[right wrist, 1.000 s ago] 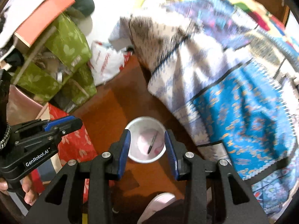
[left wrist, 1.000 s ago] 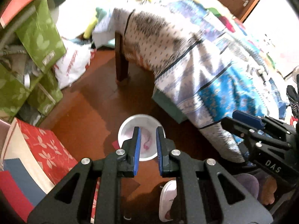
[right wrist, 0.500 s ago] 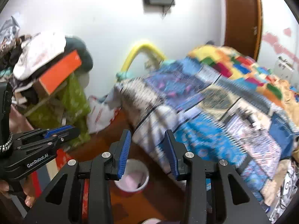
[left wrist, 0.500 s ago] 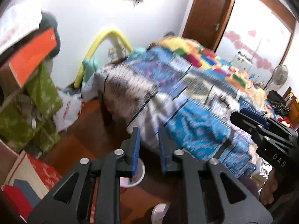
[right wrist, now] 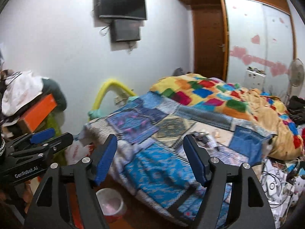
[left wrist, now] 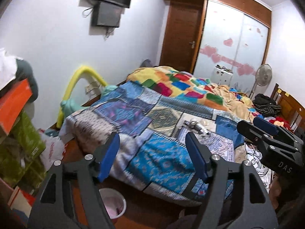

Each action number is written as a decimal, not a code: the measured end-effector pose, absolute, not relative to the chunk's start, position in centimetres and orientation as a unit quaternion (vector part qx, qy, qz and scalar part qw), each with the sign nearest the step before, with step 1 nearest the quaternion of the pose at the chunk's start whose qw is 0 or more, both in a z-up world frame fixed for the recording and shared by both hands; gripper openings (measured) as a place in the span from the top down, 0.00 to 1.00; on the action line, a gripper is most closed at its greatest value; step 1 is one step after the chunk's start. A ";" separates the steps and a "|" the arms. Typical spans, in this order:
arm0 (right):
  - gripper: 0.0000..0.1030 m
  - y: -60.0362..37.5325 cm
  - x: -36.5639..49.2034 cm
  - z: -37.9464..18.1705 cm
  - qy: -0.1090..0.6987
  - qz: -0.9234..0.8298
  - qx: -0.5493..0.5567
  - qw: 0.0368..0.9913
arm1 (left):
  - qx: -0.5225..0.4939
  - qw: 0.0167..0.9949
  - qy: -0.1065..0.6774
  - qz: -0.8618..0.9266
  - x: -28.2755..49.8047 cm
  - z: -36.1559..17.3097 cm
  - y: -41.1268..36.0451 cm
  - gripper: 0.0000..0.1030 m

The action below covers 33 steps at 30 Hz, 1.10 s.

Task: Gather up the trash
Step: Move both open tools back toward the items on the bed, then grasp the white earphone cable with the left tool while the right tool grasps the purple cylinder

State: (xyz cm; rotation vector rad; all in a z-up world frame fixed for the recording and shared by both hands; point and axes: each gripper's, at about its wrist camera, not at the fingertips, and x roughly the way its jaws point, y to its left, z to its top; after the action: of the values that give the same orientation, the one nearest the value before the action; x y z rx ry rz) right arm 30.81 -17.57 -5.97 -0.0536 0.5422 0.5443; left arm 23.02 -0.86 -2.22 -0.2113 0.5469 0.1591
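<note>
Partly hidden behind tongs (left wrist: 152, 158): bin (left wrist: 114, 204).

You've got a blue patchwork quilt (left wrist: 148, 126), multicolour checked blanket (left wrist: 177, 84), white bin (left wrist: 114, 204) w/ pink liner, orange box (left wrist: 13, 105).

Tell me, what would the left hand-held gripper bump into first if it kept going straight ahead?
Probably the patchwork bedspread. The left hand-held gripper is open and aimed at the blue patch near the bed's edge; nothing shows between them, though depth is hard to judge.
</note>
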 end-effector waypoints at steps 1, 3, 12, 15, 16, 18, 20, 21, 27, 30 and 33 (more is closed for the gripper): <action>0.33 -18.2 31.4 -6.0 0.265 0.257 -0.024 0.929 | -0.102 0.955 0.269 0.070 23.8 -2.2 -1.5 0.31; 0.33 -19.4 32.3 -6.1 0.267 0.244 -0.023 0.932 | -0.104 0.955 0.271 0.057 25.2 -2.2 -2.5 0.29; 0.33 -24.2 37.0 -8.2 0.283 0.191 -0.027 0.939 | -0.123 0.953 0.277 0.022 32.8 -4.4 -5.7 0.13; 0.33 -25.7 39.3 -9.8 0.301 0.176 -0.026 0.937 | -0.121 0.946 0.299 0.011 35.8 -6.0 -6.6 0.13; 0.33 -26.2 40.0 -10.4 0.307 0.172 -0.026 0.936 | -0.118 0.944 0.307 0.009 36.8 -6.6 -6.8 0.13; 0.33 -26.9 41.1 -11.4 0.318 0.166 -0.027 0.933 | -0.114 0.940 0.322 0.008 38.8 -8.1 -7.2 0.13; 0.33 -27.5 42.5 -12.7 0.332 0.159 -0.028 0.929 | -0.111 0.934 0.338 0.006 40.6 -9.6 -7.5 0.13; 0.33 -27.9 43.4 -13.5 0.340 0.155 -0.028 0.927 | -0.111 0.931 0.348 0.003 41.6 -10.4 -7.7 0.13; 0.33 -29.3 47.1 -16.9 0.376 0.147 -0.020 0.915 | -0.097 0.918 0.384 -0.006 46.8 -14.7 -8.9 0.13; 0.33 -29.7 49.1 -18.5 0.393 0.144 -0.013 0.908 | -0.091 0.909 0.405 -0.025 49.0 -16.9 -10.0 0.13; 0.33 -29.9 50.8 -19.8 0.404 0.142 -0.013 0.903 | -0.077 0.901 0.424 -0.044 51.2 -19.1 -11.5 0.14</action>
State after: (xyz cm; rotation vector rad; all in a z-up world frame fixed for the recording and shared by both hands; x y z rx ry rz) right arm 50.84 -29.93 -19.80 -0.0261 0.8359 0.2941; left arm 51.17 -11.53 -19.14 -0.1597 0.8768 -0.0908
